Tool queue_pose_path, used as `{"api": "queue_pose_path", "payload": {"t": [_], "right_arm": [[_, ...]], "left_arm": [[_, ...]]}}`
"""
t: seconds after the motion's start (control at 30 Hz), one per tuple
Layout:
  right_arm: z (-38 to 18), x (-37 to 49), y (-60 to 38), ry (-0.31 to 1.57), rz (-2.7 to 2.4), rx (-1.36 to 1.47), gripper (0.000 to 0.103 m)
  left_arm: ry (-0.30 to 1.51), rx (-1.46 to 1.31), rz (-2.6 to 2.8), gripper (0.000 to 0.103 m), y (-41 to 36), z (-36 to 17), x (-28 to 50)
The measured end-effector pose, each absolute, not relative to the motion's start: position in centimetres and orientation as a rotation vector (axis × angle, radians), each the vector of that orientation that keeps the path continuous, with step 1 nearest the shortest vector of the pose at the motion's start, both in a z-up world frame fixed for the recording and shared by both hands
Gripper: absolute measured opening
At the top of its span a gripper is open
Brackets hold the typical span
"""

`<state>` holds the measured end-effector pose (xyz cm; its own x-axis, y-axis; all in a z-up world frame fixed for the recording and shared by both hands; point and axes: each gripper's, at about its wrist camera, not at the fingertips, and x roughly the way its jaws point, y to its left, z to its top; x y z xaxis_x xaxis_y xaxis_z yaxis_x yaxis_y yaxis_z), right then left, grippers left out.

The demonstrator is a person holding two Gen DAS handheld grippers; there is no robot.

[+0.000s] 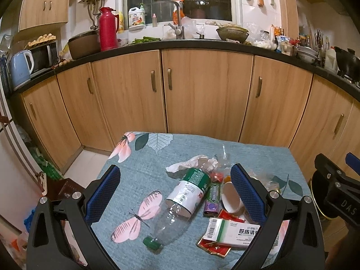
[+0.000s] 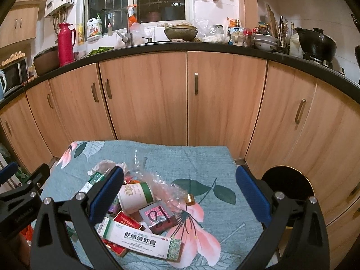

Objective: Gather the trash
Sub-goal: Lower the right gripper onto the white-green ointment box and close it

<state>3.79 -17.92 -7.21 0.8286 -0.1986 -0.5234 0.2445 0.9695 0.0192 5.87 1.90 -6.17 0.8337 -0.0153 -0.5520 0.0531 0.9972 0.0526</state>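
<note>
Trash lies in a heap on a small table covered with a teal flowered cloth [image 1: 139, 171]. In the left wrist view a clear plastic bottle [image 1: 180, 204] with a green cap lies on its side between the blue pads of my open left gripper [image 1: 175, 193]. Beside it are a crumpled tissue [image 1: 191, 163], a gum pack [image 1: 212, 199], a paper cup [image 1: 230, 198] and a white ointment box [image 1: 234, 232]. My right gripper [image 2: 180, 193] hangs open above the ointment box [image 2: 139, 240], paper cup [image 2: 135, 196], red packet [image 2: 127, 222], patterned box [image 2: 158, 217] and clear wrap [image 2: 162, 185].
Wooden cabinet doors [image 1: 202, 94] under a dark worktop [image 1: 202, 45] stand just beyond the table. A round dark bin opening [image 2: 288, 185] sits off the table's right edge. The worktop holds a red flask [image 1: 108, 29], a kettle [image 1: 20, 69] and dishes.
</note>
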Motion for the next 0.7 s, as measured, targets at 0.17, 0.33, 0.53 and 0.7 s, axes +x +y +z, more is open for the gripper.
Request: {"api": "queue_pose_path", "payload": {"t": [0.17, 0.33, 0.53, 0.7], "right_arm": [[-8.5, 5.0, -18.5, 0.577, -0.191, 0.067, 0.100], [-12.5, 8.1, -18.5, 0.748, 0.055, 0.028, 0.100], [-16.6, 10.5, -16.1, 0.849, 0.167, -0.033, 0.100], [-16.4, 11.8, -14.6, 0.828, 0.308, 0.037, 0.100]], "left_arm": [[0.623, 0.069, -0.027, 0.095, 2.7, -7.3, 6.9], [0.685, 0.112, 0.054, 0.095, 5.3, -10.0, 8.7], [0.760, 0.105, 0.097, 0.095, 9.0, -13.4, 9.8], [0.778, 0.064, 0.074, 0.095, 11.1, -14.3, 10.3]]}}
